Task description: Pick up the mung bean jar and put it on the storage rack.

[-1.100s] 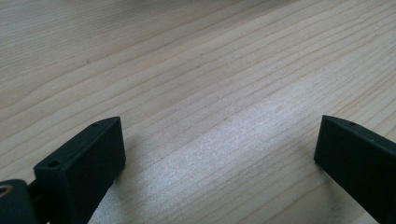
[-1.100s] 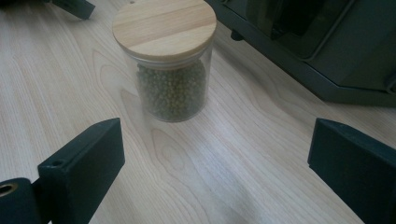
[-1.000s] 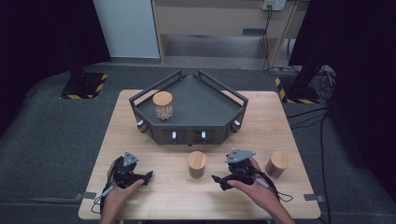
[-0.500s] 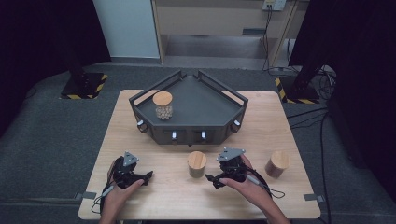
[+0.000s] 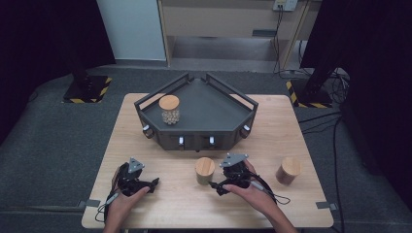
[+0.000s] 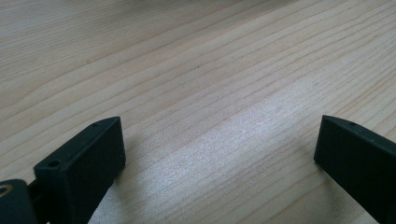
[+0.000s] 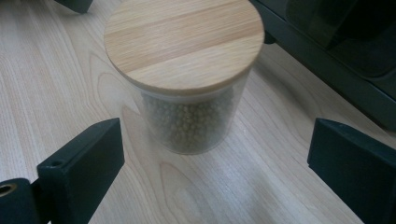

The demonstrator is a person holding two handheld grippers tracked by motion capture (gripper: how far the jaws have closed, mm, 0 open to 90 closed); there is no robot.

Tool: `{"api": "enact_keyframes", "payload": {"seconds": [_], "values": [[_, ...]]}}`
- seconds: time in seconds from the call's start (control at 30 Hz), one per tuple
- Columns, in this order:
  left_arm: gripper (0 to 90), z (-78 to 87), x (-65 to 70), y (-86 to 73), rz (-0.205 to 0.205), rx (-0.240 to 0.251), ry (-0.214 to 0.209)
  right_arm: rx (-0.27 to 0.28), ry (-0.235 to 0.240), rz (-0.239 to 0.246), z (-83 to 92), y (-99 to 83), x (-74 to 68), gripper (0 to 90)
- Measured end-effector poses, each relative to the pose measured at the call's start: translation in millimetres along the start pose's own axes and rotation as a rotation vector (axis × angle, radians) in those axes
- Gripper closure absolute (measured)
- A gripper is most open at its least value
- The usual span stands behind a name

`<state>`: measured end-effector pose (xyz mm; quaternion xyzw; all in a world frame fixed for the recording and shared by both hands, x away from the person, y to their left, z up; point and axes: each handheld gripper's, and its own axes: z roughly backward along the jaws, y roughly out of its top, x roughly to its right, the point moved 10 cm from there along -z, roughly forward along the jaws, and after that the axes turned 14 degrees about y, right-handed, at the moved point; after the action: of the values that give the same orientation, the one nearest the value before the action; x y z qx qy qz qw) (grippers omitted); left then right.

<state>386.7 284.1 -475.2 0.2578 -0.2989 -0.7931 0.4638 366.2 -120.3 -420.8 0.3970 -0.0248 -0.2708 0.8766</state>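
Note:
A glass jar (image 7: 187, 93) with a round wooden lid, filled with small greenish beads, stands on the wooden table (image 5: 291, 126) just ahead of my right gripper (image 7: 215, 158). That gripper is open, its jaws wide apart, and the jar is beyond the tips, not between them. From above, the same jar (image 5: 205, 170) sits left of my right gripper (image 5: 214, 186). My left gripper (image 5: 154, 182) rests at the table's front left, and the left gripper view has it (image 6: 219, 149) open over bare wood. A second jar (image 5: 169, 109) stands in the dark tray (image 5: 218, 104). A third jar (image 5: 288, 170) is at the right.
The dark angular tray with raised rails fills the back middle of the table, and its front wall (image 7: 327, 60) lies close behind the jar. Cables trail from both grippers toward the front edge. Bare wood lies between the two hands.
My right gripper has slid left toward the middle jar, ending close beside it. The left gripper and all the jars have stayed where they were.

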Motion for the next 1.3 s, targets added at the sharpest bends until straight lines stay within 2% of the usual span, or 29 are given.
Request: {"api": "enact_keyframes", "payload": {"seconds": [0.53,1.0,1.3], "values": [[0.4,0.0,0.0,0.0,0.0,0.0,0.0,0.005,0.025,-0.004,-19.9,4.0,-1.4,4.4],[0.4,0.0,0.0,0.0,0.0,0.0,0.0,0.011,0.019,-0.016,-41.2,10.9,-4.5,6.5],[0.4,0.0,0.0,0.0,0.0,0.0,0.0,0.009,0.005,-0.018,-45.8,12.1,-1.7,9.5]]}}
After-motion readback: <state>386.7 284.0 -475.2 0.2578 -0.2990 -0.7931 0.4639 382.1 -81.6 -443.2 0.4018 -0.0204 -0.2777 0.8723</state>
